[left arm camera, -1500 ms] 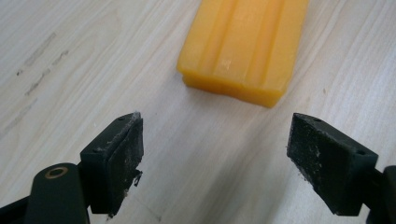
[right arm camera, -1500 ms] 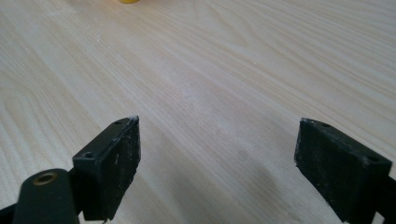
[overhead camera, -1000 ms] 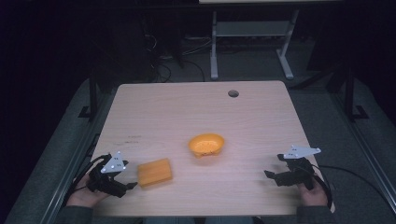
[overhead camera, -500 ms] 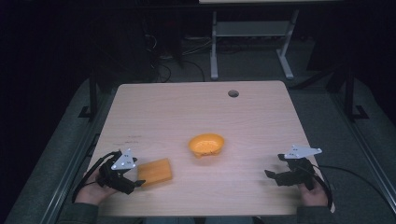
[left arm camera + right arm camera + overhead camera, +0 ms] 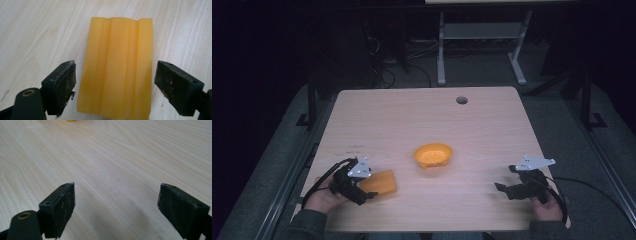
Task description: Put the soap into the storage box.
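Observation:
An orange ridged rectangular block [image 5: 379, 182] [image 5: 117, 67] lies flat near the table's front left. My left gripper [image 5: 362, 192] [image 5: 116, 87] is open, its jaws straddling the block's near end with a small gap on each side. An orange bowl [image 5: 433, 155] sits near the table's middle, and a yellow sliver of it [image 5: 71, 120] shows at the top of the right gripper view. My right gripper [image 5: 507, 190] [image 5: 116, 207] is open over bare wood at the front right, nothing between its jaws.
The light wooden table [image 5: 422, 115] has a round cable hole [image 5: 461, 100] near its far edge. A white desk frame [image 5: 477, 45] stands on the dark floor behind. Cables trail from both grippers off the table's sides.
My left gripper has moved right, toward the orange block, and its jaws now straddle the block's near end. The right gripper has stayed in place.

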`<state>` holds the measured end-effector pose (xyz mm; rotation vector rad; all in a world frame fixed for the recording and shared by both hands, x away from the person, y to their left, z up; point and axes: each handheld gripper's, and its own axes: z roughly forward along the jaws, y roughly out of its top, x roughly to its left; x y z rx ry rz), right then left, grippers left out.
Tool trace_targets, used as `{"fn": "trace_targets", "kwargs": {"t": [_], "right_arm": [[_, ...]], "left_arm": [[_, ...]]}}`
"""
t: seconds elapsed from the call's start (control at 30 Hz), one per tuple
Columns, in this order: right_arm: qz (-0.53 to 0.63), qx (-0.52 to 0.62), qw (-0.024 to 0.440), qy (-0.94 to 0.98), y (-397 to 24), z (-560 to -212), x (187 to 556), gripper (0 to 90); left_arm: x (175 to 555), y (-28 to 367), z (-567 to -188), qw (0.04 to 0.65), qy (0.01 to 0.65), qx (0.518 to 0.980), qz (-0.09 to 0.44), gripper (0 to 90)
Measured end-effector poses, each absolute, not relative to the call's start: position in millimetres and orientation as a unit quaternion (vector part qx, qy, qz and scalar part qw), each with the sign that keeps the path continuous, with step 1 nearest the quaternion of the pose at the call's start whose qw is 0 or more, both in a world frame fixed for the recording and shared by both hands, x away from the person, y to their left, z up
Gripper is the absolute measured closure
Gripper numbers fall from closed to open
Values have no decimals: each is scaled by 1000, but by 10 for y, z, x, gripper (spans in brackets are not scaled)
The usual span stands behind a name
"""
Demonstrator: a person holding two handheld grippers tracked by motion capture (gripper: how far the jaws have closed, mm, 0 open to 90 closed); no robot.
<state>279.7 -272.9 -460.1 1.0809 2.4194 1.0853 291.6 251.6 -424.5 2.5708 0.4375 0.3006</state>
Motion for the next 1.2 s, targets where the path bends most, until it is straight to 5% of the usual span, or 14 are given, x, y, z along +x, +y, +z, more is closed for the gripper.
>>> {"fn": "trace_targets", "kwargs": {"t": [1.2], "right_arm": [[373,365,133,843,-2682,-4612,2800,139]], "left_arm": [[3103,2317,-4453,216,159,961,68,165]]}}
